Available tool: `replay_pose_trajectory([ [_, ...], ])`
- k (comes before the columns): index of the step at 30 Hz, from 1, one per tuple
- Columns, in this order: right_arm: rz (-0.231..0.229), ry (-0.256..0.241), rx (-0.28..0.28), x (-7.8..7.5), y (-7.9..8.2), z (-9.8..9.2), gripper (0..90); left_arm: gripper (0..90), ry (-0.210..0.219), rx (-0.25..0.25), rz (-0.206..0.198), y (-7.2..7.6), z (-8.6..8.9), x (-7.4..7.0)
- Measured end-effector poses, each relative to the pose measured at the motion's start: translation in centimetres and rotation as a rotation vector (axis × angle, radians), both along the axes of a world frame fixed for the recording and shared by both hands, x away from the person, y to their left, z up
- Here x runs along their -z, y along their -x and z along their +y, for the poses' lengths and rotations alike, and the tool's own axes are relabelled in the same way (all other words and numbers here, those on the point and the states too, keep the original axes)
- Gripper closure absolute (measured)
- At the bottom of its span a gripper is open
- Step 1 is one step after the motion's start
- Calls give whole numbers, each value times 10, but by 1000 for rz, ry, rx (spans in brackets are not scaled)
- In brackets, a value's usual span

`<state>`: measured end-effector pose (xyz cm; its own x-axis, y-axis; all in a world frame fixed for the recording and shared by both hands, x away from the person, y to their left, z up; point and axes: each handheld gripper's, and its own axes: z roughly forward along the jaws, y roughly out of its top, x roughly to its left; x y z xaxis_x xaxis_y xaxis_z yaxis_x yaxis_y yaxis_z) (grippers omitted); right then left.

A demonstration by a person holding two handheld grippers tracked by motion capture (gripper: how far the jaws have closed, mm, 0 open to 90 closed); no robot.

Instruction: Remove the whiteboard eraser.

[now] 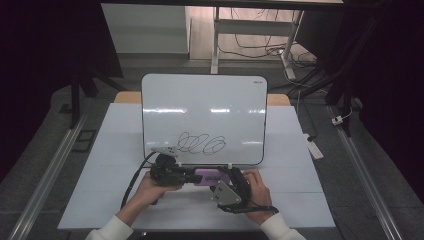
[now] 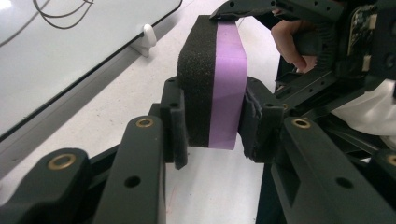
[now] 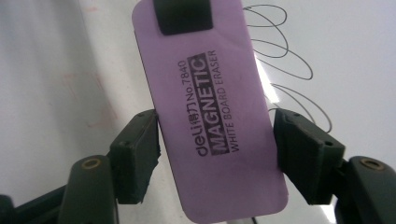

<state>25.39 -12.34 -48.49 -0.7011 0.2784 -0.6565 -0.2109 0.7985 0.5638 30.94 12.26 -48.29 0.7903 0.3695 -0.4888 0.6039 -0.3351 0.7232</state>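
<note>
A purple magnetic whiteboard eraser with a black foam side hangs just above the table's front middle, between both hands. My left gripper is shut on it: in the left gripper view its pads press the foam face and the purple face of the eraser. My right gripper holds the other end. In the right gripper view its pads sit against the long edges of the eraser. Beyond them lies the whiteboard with a black scribble.
The whiteboard lies flat on a white table, its near edge just beyond the grippers. A small white clip sits at that edge. Bare table lies left and right of the hands. Desk legs and cables are on the floor behind.
</note>
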Motion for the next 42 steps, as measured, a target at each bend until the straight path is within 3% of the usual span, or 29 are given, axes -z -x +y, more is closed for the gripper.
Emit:
replay_pose_trajectory([
  [4,-61,67,-29,1,2,-1,358,642,1,7,5,-1,0,0],
  [6,-64,64,-43,3,1,0,371,634,3,8,-9,0,0,1],
  [9,-41,48,-18,1,2,-1,385,569,27,-15,-32,1,1,-2],
  [11,-24,11,-9,0,1,-3,389,471,26,-25,-40,2,2,-2],
  [12,-24,11,-9,0,1,-3,389,471,27,-41,-48,3,2,-3],
  [13,-5,-21,-2,-3,-1,-6,392,378,37,-68,-59,3,5,-5],
  [16,15,-49,10,-8,-5,-13,393,298,31,-98,-83,6,9,-8],
  [17,25,-65,18,-10,-5,-15,394,285,9,-123,-121,11,14,-11],
  [18,38,-86,28,-11,-6,-17,394,274,9,-123,-121,11,14,-11],
  [19,45,-96,34,-12,-7,-19,394,267,-19,-150,-159,18,20,-14],
  [20,45,-96,34,-12,-7,-19,394,263,-19,-150,-159,18,20,-14],
  [21,68,-129,46,-14,-10,-24,395,263,-38,-171,-192,25,27,-16],
  [26,99,-183,71,-15,-18,-31,395,261,-62,-208,-219,39,42,-16],
  [27,117,-209,83,-16,-21,-35,396,258,-85,-227,-233,46,50,-14],
  [32,144,-258,104,-19,-27,-42,396,255,-115,-263,-237,59,67,-9],
  [33,146,-265,108,-19,-28,-43,396,254,-124,-284,-234,65,78,-6],
  [42,138,-306,151,-29,-39,-46,397,254,-146,-391,-210,86,124,11],
])
